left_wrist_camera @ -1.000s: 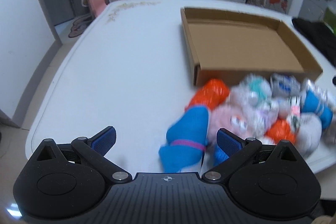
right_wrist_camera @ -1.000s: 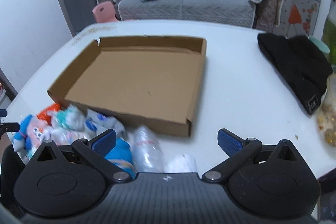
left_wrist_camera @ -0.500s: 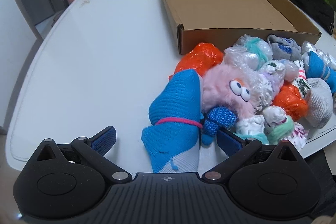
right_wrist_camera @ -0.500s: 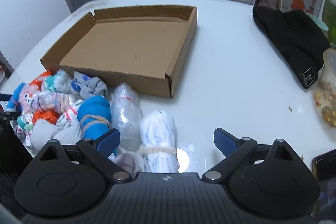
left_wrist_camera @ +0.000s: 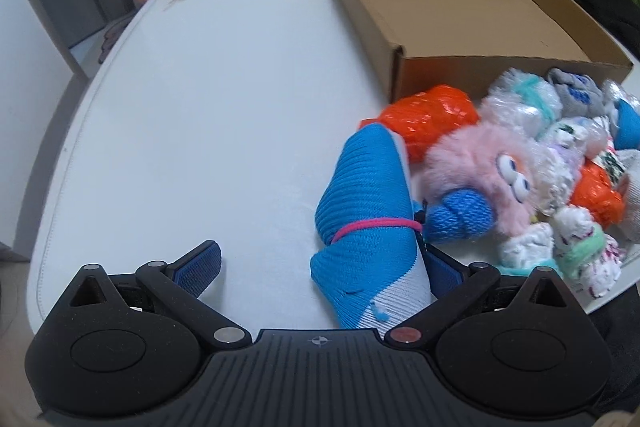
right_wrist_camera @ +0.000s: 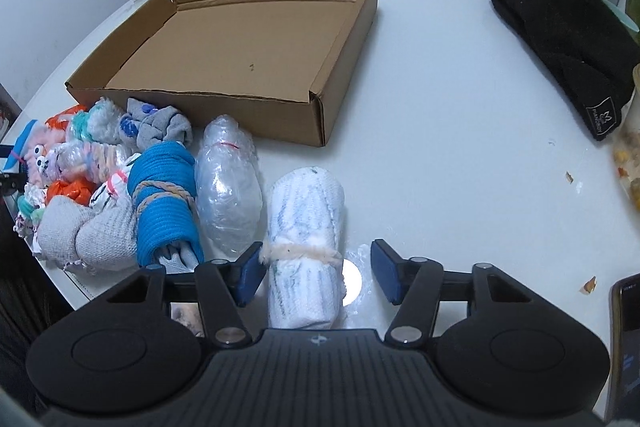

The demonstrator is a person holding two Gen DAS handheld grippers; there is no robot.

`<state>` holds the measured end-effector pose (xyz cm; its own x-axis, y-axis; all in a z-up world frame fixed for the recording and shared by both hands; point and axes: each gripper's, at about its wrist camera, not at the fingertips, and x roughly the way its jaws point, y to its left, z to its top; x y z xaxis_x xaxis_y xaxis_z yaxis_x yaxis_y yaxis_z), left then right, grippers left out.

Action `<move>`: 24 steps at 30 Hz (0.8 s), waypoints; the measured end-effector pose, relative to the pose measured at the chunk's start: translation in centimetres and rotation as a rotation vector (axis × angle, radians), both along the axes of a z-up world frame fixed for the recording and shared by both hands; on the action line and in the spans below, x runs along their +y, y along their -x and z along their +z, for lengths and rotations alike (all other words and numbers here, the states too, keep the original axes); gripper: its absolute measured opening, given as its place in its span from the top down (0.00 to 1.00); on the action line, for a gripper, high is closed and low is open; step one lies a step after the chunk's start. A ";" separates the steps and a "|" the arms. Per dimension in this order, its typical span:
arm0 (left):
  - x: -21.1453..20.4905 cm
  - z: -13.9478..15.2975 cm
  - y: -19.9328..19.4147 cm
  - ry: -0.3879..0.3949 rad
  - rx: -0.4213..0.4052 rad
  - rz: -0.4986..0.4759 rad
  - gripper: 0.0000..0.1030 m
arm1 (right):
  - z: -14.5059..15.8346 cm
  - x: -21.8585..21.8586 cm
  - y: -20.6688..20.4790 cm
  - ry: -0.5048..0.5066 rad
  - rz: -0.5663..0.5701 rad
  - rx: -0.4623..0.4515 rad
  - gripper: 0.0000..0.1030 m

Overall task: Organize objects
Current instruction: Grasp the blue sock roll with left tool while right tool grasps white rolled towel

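— What's under my right gripper [right_wrist_camera: 316,273]?
— A white ribbed sock roll [right_wrist_camera: 306,247], string-tied, on the table [right_wrist_camera: 440,147]; jaws closing around it.
— Left gripper [left_wrist_camera: 320,267]?
— Spread wide around the blue knit roll [left_wrist_camera: 370,223].

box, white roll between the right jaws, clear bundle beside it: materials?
Box: corrugated cardboard, matte brown; folded flaps and a raw cut edge show.
White roll: looks like soft waffle-weave cloth with faint bluish marks, tied by a fuzzy cream band.
Clear bundle: glossy crinkled plastic film, probably a bag; contents not discernible.
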<state>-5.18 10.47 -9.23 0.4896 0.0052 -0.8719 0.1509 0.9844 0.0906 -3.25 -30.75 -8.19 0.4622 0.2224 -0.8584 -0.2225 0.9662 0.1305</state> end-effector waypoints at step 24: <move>2.8 -1.1 -1.5 0.096 -0.123 -0.087 0.03 | -0.2 0.6 0.3 0.043 0.041 -0.050 0.65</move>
<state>-3.65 13.26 -10.29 0.5874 -0.1225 -0.8000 0.2294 0.9731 0.0193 -3.54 -30.17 -8.39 0.4956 0.2057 -0.8439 -0.2674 0.9605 0.0771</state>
